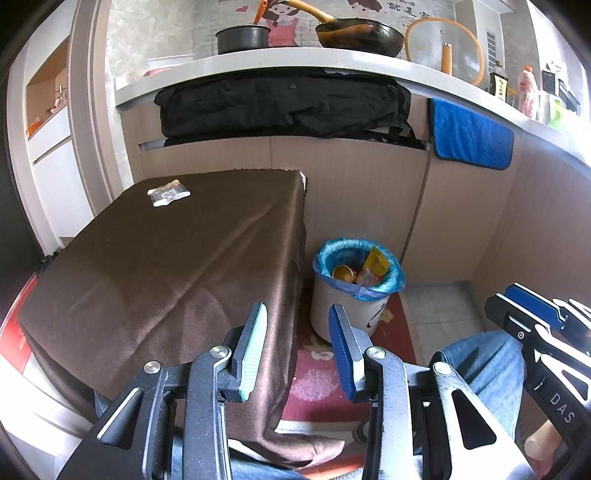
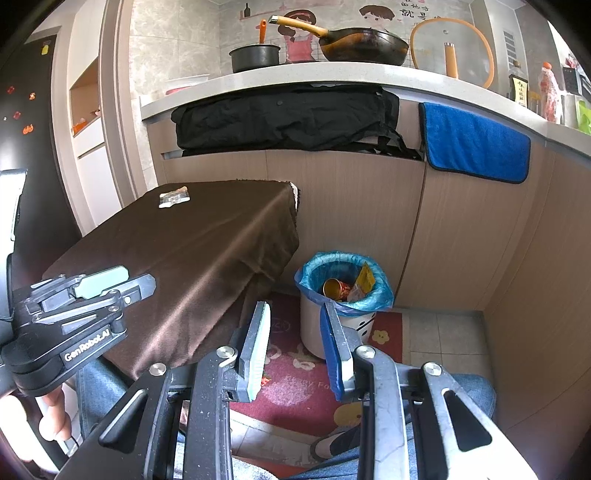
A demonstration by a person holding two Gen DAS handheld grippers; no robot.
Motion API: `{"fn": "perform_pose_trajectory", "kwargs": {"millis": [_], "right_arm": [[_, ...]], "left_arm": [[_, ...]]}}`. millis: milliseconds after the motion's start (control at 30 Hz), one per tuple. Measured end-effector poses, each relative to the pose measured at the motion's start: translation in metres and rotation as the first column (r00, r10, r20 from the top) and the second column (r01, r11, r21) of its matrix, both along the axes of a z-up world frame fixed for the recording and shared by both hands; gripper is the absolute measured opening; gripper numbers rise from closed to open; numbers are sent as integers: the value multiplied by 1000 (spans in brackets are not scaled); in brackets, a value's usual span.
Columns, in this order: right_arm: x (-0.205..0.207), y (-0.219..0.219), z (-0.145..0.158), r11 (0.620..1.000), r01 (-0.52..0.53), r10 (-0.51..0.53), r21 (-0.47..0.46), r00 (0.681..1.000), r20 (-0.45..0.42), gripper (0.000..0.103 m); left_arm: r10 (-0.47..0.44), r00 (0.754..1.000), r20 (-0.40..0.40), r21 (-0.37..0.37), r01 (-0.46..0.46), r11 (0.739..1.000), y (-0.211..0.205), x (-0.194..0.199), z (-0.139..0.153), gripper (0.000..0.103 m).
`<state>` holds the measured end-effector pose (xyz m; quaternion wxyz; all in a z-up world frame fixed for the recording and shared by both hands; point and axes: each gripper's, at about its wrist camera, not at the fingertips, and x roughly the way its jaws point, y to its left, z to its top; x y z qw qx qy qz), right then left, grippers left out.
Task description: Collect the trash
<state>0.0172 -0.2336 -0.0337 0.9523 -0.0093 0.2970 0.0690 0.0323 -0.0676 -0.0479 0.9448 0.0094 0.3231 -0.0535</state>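
Note:
A clear plastic wrapper (image 1: 168, 192) lies on the far left corner of the brown-clothed table (image 1: 177, 266); it also shows in the right wrist view (image 2: 174, 196). A white trash bin (image 1: 356, 284) with a blue liner stands on the floor right of the table and holds a gold cup and yellow packets; it also shows in the right wrist view (image 2: 343, 295). My left gripper (image 1: 299, 328) is open and empty over the table's near right corner. My right gripper (image 2: 295, 328) is open and empty, in front of the bin.
Kitchen cabinets with a black cloth (image 1: 284, 107) and a blue towel (image 1: 469, 136) stand behind. Pans (image 1: 358, 35) sit on the counter. A red mat (image 2: 314, 384) covers the floor. The person's jeans-clad knees are at the bottom.

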Motion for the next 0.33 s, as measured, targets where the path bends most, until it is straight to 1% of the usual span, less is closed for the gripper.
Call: {"fn": "perform_pose_trajectory", "kwargs": {"millis": [333], "right_arm": [[-1, 0, -2, 1000, 1, -1, 0, 1000, -2, 27]], "left_arm": [[4, 1000, 12, 0, -4, 1000, -5, -2, 3, 36]]}}
